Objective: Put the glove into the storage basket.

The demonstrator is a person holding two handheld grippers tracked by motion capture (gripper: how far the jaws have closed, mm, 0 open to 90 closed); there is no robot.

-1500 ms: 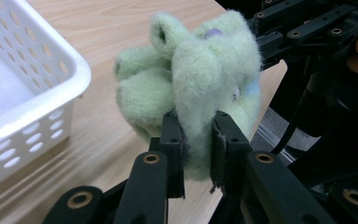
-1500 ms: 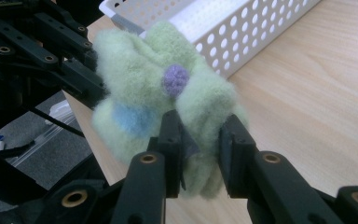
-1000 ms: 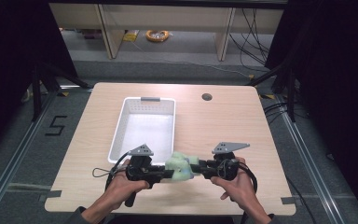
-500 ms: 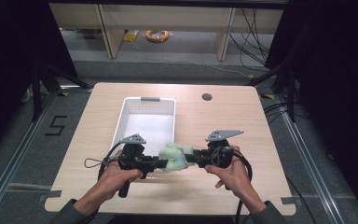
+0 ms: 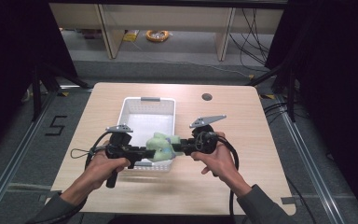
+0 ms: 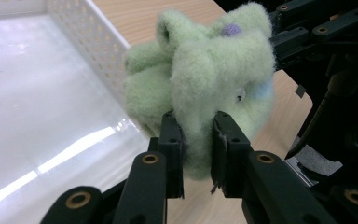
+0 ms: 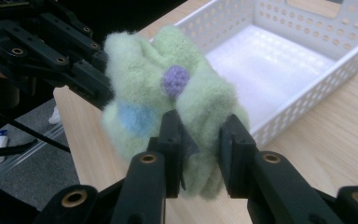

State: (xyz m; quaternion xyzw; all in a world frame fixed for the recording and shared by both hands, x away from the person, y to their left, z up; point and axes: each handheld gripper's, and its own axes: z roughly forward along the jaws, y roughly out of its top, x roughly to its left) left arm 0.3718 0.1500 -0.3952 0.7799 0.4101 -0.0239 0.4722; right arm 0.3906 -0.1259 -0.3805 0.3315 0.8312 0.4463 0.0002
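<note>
basket (image 5: pixel 147 112): white, perforated, on worktop (image 5: pixel 242 135), nothing inside
toy (image 5: pixel 158 147): green fuzzy plush, held over basket's near rim
left tongs (image 6: pixel 196 140): clamped on toy
right tongs (image 7: pixel 200 140): clamped on toy, opposite side

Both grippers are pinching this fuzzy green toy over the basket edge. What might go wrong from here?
1. Each gripper, left and right, pinches only a fold of the green plush toy, so a fold may slip out.
2. The toy hangs over the near rim of the white basket; released now, it may catch the rim or land on the table.
3. Pulling apart may stretch the plush.
</note>
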